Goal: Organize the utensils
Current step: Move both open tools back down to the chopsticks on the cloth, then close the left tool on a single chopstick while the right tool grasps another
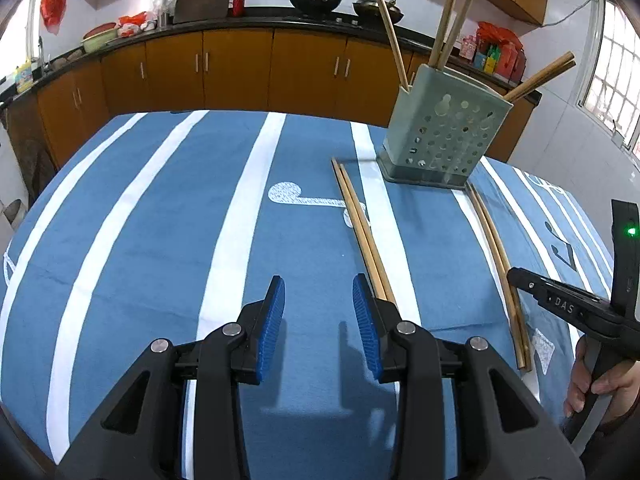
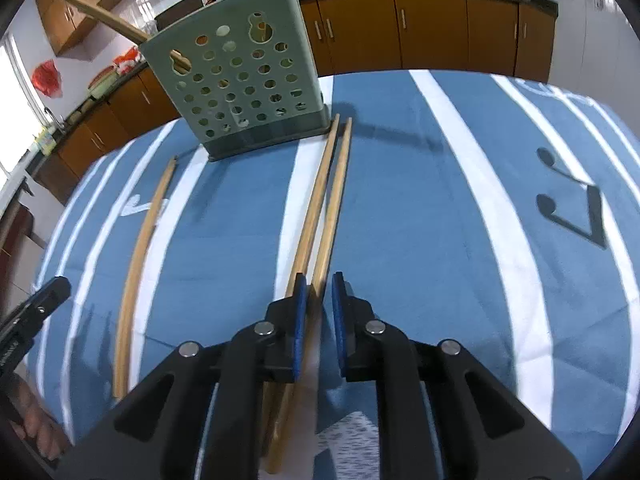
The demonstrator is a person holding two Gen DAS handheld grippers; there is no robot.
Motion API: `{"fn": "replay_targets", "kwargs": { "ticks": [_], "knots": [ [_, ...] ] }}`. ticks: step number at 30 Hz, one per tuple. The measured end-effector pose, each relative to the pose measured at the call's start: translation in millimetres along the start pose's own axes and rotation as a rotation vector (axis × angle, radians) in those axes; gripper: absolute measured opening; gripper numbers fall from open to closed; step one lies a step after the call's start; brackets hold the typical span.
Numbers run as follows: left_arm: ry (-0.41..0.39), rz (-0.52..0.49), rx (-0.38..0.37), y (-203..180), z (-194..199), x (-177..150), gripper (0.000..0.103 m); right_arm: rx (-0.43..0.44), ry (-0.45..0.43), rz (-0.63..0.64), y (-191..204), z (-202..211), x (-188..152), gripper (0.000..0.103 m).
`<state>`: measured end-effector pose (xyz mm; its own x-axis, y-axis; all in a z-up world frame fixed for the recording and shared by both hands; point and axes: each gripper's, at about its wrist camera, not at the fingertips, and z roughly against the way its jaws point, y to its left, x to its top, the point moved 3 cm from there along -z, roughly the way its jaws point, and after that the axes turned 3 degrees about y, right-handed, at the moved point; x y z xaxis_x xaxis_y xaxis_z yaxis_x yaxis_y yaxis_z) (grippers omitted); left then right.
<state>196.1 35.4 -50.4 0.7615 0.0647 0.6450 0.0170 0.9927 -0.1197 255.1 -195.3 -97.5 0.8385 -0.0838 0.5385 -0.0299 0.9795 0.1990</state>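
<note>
My left gripper (image 1: 319, 312) hovers low over the bench (image 1: 160, 220), its blue fingers (image 1: 272, 320) spread wide with nothing between them; only blue striped cloth (image 1: 240, 208) shows in the gap; a pair of chopsticks (image 1: 360, 232) lies on the cloth just beside my right-hand finger, running away toward the holder (image 1: 444, 136); its near ends pass behind that finger, so I cannot tell whether they touch it.

My right gripper (image 2: 319, 304) is down at the second pair (image 2: 324, 208); the fingers (image 2: 300, 320) are narrowed to a slim gap; one stick runs up through that gap and the other lies along the outside of the left finger; I cannot tell whether the pads are pressing the stick yet; both sticks lie flat on the cloth, and their far tips reach the foot of the holder.

The holder is a green perforated box standing upright on the cloth at the far side of the bench; several chopsticks (image 1: 452, 16) stand in it, leaning out at different angles; from the right wrist the first pair (image 2: 140, 264) lies well to the left; behind the bench runs a row of brown cabinets (image 1: 240, 72).
</note>
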Motion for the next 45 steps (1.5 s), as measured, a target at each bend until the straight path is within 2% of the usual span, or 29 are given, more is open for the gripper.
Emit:
{"fn": "replay_targets", "kwargs": {
  "ticks": [3,7,9,11,13,15,19,21,24,34,36,38,45],
  "knots": [
    [0.009,0.001,-0.005,-1,-3,-2,0.037,-0.065,-0.011,0.011,-6,2,1,0.009],
    [0.026,0.011,-0.032,-3,-8,-4,0.037,-0.06,-0.014,0.015,-9,4,-2,0.01],
    [0.034,0.015,-0.049,-5,-10,-4,0.036,-0.088,-0.018,0.031,-10,4,-2,0.009],
    [0.04,0.017,-0.074,-9,-11,-4,0.036,-0.143,-0.03,-0.011,-20,4,1,0.009],
    [0.045,0.009,-0.082,-13,-13,-5,0.036,-0.144,-0.04,-0.111,-42,5,4,0.008],
    [0.057,0.001,-0.088,-17,-16,-6,0.036,-0.138,-0.042,-0.154,-55,7,4,0.008],
    [0.088,-0.016,-0.092,-24,-27,-10,0.031,-0.143,-0.047,-0.135,-60,8,2,0.008],
    [0.105,-0.026,-0.084,-28,-33,-12,0.026,-0.155,-0.051,-0.121,-58,7,1,0.008],
    [0.125,-0.044,-0.072,-34,-40,-14,0.025,-0.158,-0.054,-0.109,-57,8,0,0.008],
    [0.11,-0.065,-0.002,-40,-49,-6,0.021,-0.142,-0.057,-0.046,-44,7,-2,0.011],
    [0.1,-0.083,0.022,-40,-50,-5,0.012,-0.146,-0.061,-0.028,-40,7,-4,0.011],
    [0.095,-0.086,0.039,-36,-53,-2,0.008,-0.15,-0.065,-0.01,-38,7,-4,0.011],
    [0.087,-0.003,0.101,13,-57,15,0.007,-0.155,-0.073,-0.044,-56,6,4,0.008]
  ]
}}
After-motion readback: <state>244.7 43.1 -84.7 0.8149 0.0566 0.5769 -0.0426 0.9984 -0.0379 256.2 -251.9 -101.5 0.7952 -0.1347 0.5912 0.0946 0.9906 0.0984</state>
